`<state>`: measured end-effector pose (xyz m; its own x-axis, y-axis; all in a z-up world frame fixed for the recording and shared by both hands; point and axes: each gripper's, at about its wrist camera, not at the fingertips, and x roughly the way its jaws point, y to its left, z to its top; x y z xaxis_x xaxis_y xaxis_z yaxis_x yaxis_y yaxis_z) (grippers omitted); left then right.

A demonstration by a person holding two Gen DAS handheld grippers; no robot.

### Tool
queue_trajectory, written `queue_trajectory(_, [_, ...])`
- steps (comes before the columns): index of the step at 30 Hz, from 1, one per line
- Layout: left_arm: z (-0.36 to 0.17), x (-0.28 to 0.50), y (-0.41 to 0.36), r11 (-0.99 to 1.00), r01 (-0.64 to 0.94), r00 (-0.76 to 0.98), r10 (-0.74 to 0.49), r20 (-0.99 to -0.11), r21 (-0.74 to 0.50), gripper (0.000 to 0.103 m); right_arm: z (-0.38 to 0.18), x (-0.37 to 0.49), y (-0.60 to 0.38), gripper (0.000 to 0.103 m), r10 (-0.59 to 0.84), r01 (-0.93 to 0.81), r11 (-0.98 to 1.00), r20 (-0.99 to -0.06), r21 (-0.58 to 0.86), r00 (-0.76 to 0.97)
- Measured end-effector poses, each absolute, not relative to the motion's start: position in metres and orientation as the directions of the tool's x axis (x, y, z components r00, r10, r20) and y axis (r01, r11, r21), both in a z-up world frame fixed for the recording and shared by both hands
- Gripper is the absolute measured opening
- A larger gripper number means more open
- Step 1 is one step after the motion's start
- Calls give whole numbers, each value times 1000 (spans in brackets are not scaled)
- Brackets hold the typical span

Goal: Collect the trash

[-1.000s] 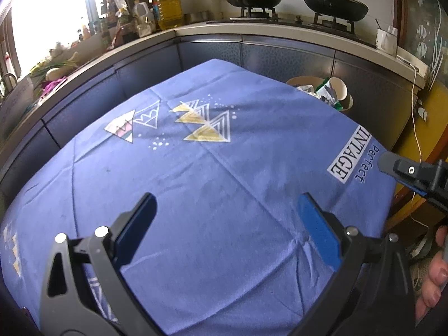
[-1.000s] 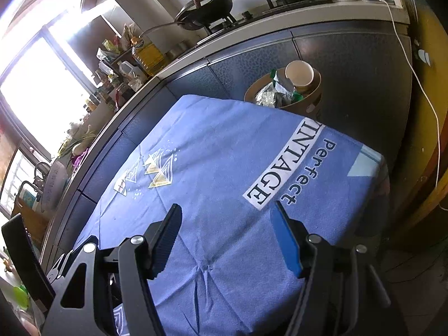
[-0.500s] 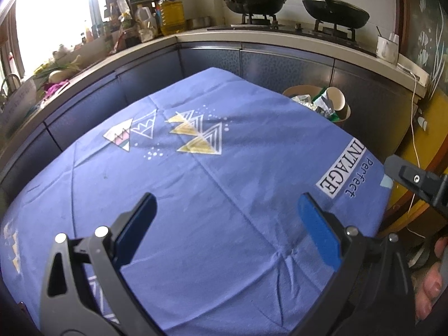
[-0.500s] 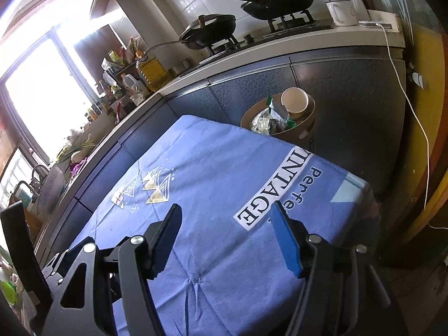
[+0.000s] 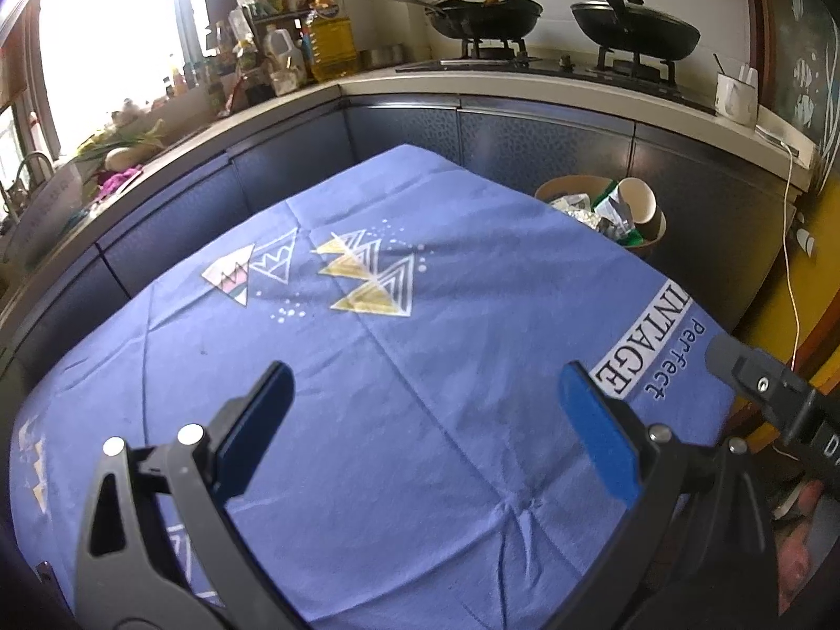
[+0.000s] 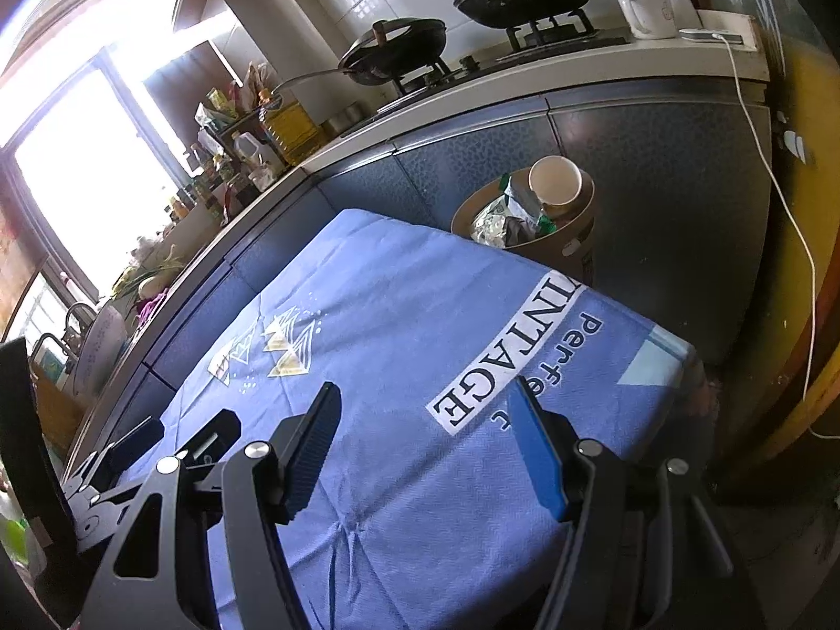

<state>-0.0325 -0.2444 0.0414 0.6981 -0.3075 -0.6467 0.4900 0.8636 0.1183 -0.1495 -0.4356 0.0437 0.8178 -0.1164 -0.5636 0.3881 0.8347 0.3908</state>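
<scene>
Above a blue tablecloth (image 5: 420,420), left gripper (image 5: 420,430) and right gripper (image 6: 425,441) hang spread and empty; bin (image 6: 556,252) brims with trash (image 6: 499,226).

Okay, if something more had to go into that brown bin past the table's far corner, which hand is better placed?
Probably right. The right gripper is open and empty near the cloth's VINTAGE corner, where the bin stands. The left gripper, also open, sits over the middle of the tablecloth.

Daylight flooding from blown-out window (image 5: 105,37) at upper left, strong glare there, soft even light on blue cloth (image 5: 420,367), heavy fisheye bending at edges, dark vignetted corners, sharp centre
</scene>
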Motion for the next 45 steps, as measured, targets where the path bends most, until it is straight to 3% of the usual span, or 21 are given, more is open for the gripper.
queue_trajectory(19, [33, -36, -262, 863, 488, 687, -288, -667, 130, 97, 34, -147, -445, 64, -106, 384, 840, -578, 383, 809])
queue_trajectory(35, [22, -26, -255, 842, 540, 543, -357, -760, -9, 97, 29, -144, -444, 64, -92, 380, 839, -588, 389, 803])
queue_trajectory(45, [15, -24, -257, 843, 538, 517, -342, -784, -13, 97, 28, -142, -447, 64, -96, 389, 834, -592, 391, 800])
